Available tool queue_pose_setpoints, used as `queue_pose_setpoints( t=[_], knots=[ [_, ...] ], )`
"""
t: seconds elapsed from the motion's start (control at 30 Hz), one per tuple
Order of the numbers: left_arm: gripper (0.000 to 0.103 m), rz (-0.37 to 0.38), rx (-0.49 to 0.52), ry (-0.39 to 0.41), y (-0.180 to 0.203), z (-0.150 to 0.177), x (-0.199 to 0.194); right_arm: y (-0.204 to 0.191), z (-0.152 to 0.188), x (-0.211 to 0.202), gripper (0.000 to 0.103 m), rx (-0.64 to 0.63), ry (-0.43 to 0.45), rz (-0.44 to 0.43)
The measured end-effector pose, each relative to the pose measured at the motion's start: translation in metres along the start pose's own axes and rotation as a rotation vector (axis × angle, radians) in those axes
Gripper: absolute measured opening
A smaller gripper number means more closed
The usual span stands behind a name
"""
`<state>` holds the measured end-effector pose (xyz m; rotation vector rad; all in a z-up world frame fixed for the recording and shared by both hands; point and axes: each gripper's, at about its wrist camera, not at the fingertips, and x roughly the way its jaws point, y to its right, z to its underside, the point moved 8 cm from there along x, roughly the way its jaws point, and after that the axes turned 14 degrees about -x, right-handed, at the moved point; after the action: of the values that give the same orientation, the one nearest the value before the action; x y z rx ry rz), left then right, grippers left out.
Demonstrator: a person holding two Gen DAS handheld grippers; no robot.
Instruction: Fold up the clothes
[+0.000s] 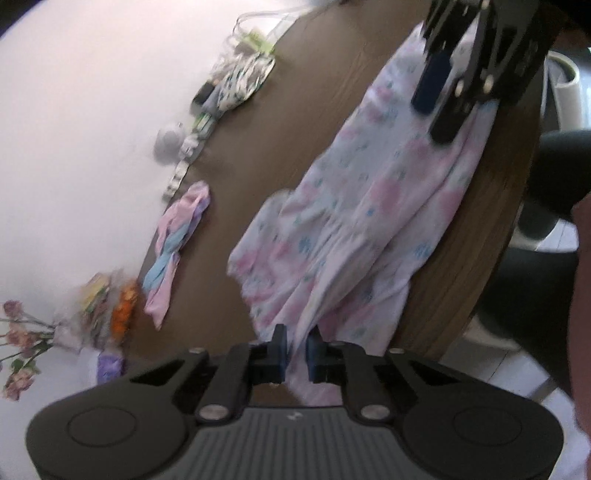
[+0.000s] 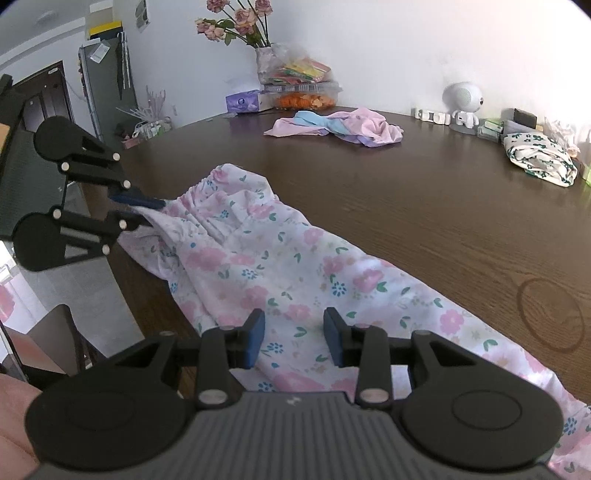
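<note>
White floral trousers [image 2: 280,266] with pink and blue flowers lie stretched along the near edge of the brown wooden table [image 2: 424,206]; they also show in the left wrist view [image 1: 369,206]. My left gripper [image 1: 295,349] is shut on the gathered waistband at the table's edge; in the right wrist view it [image 2: 146,212] pinches that end at the left. My right gripper [image 2: 293,341] is open, its jaws wide apart just above the trouser legs. In the left wrist view it [image 1: 439,103] hovers over the far end of the cloth.
A crumpled pink, blue and lilac garment [image 2: 340,127] lies near the wall. A folded white cloth with green flowers [image 2: 539,160] sits at the right. A vase of roses [image 2: 236,26], snack bags [image 2: 299,85], a tissue box [image 2: 242,100] and a white toy robot [image 2: 461,103] line the wall.
</note>
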<state>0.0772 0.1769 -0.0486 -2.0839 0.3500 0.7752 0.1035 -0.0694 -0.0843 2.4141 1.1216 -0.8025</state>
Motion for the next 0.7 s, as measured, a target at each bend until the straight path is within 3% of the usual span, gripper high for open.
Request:
queue_pose_setpoints(
  t=[0.13,0.23,0.3,0.37,0.47,0.5,0.57,0.6,0.7],
  knots=[
    [0.010,-0.002,-0.064,-0.030,-0.007,0.012,0.008,-0.002,0.000,0.000,0.036,-0.004,0.006,-0.002],
    [0.020,0.004,-0.142,-0.038,-0.019,0.017,0.009,-0.003,0.000,0.000,0.039,-0.006,0.012,-0.005],
    [0.043,-0.002,-0.204,-0.045,-0.037,0.024,0.008,-0.004,-0.001,0.001,0.043,-0.008,0.015,-0.007],
    [0.051,-0.044,-0.302,-0.053,-0.062,0.032,0.006,-0.005,-0.001,0.001,0.047,-0.009,0.019,-0.009],
    [0.058,-0.085,-0.529,-0.012,-0.104,0.037,-0.007,-0.004,-0.001,-0.001,0.056,0.003,0.033,-0.011],
    [0.068,-0.071,-0.617,0.023,-0.116,0.035,-0.015,-0.002,-0.002,-0.003,0.062,0.019,0.044,-0.012],
    [0.086,0.050,-0.758,0.121,-0.122,0.021,-0.027,0.003,-0.006,-0.011,0.066,0.052,0.085,-0.001],
    [0.088,0.127,-0.810,0.170,-0.120,0.011,-0.033,0.005,-0.007,-0.015,0.066,0.068,0.106,0.004],
    [0.087,0.266,-0.806,0.252,-0.093,-0.028,-0.031,0.009,-0.013,-0.023,0.066,0.072,0.131,0.063]
  ],
)
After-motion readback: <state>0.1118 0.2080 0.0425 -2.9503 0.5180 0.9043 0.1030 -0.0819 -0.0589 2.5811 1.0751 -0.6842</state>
